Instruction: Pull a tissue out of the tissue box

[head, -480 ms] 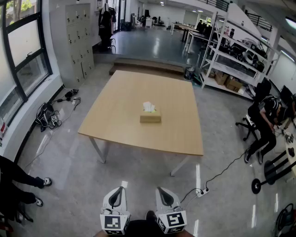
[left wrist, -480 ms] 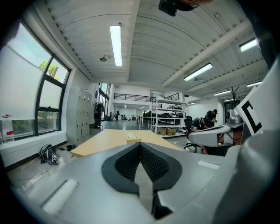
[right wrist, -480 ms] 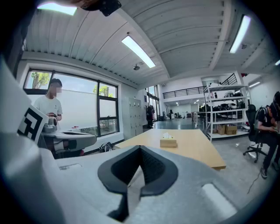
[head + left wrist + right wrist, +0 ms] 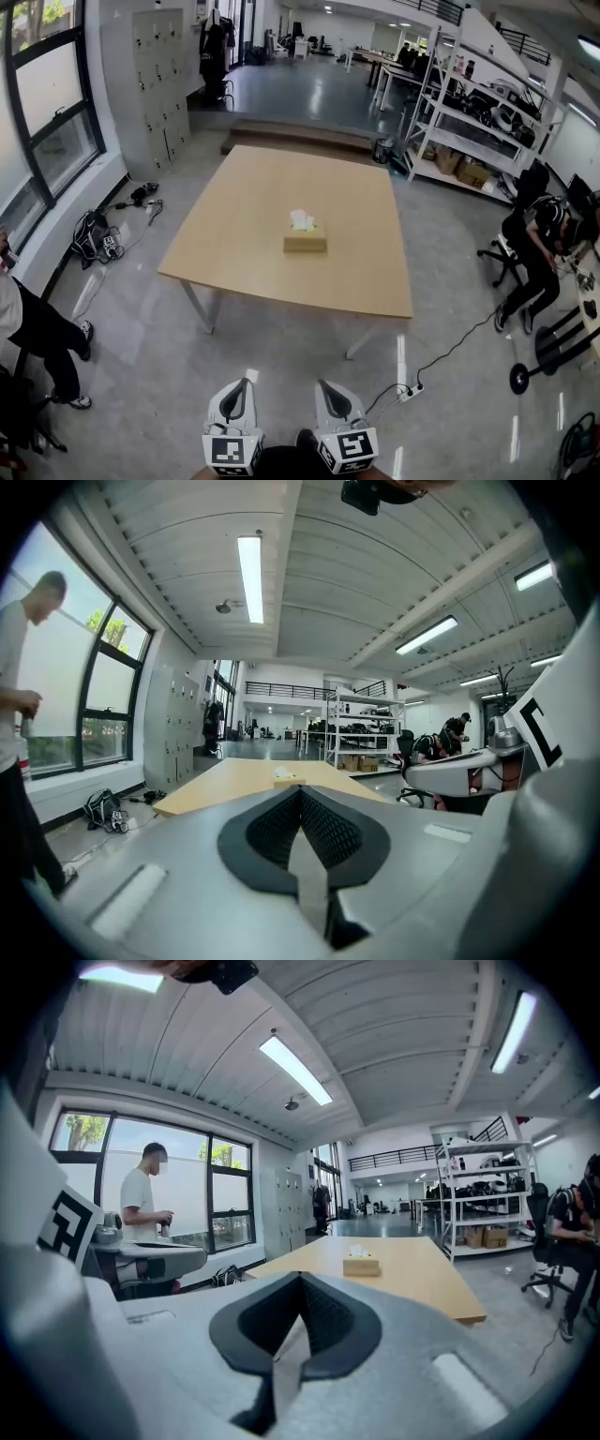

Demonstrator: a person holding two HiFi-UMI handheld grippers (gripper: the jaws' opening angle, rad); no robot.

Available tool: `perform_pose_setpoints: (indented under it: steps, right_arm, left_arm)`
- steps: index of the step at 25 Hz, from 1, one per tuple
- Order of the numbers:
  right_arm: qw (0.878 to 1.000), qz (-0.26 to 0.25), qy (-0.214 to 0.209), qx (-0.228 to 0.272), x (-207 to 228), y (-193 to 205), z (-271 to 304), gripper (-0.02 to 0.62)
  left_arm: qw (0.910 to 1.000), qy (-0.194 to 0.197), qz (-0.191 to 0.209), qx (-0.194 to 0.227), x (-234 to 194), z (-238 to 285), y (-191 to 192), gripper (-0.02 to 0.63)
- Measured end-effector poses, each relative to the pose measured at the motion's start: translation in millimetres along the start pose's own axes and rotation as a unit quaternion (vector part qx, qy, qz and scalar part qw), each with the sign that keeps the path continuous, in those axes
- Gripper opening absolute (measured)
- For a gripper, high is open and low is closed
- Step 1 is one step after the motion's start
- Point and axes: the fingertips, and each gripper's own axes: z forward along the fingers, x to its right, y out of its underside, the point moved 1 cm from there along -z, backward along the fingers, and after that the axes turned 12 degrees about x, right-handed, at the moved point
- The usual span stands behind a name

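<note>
Right claw [image 4: 322, 382]: fully closed, jaws meeting at the tips [image 4: 300, 1279] with nothing between them. You hold it low at the bottom edge of the head view, over the floor.
Left claw [image 4: 246, 382]: also closed and empty, jaws together [image 4: 300, 789]. It sits just beside its partner without touching it.
Floor ahead: bare floor lies between both claws and the near edge of the table [image 4: 281, 286]. A power strip [image 4: 410, 389] with its cable lies on the floor to your right.
Tissue box [image 4: 305, 242]: stands near the middle of the table, well apart from both claws. A white tissue [image 4: 301, 219] stands up from its top. The box is well in from all four table edges, with bare top all round it.
Left margin: a standing person [image 4: 37, 337] is at the left edge, and bags [image 4: 97, 236] lie by the window wall.
Right margin: a seated person [image 4: 534, 248] is well clear of the table. Shelving [image 4: 473, 112] stands beyond the table's far right corner.
Cut off: the bottom edge of the head view crops the rear of both claws, and its left edge crops the standing person.
Hard to read: in the left gripper view the tissue box [image 4: 289, 781] is small and sits just above the claw body.
Changed since the earlier frame: the standing person has come further into view, with a pale shirt now showing. The claws, box and table are unchanged.
</note>
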Motion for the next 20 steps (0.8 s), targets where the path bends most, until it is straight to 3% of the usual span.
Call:
perform_pose_setpoints:
  steps: [8,20]
  right_arm:
    - [1.000,0.006,0.011,-0.003,3.4,2.7,4.8,-0.009]
    - [1.000,0.017,0.015,-0.006,-25.0,5.0,15.0,-0.008]
  left_arm:
    - [1.0000,-0.005,-0.005,-0.004,-7.4,1.4,6.2,0.018]
    - [1.0000,-0.003,-0.004,0.002,-36.5,-7.7,2.2,0.018]
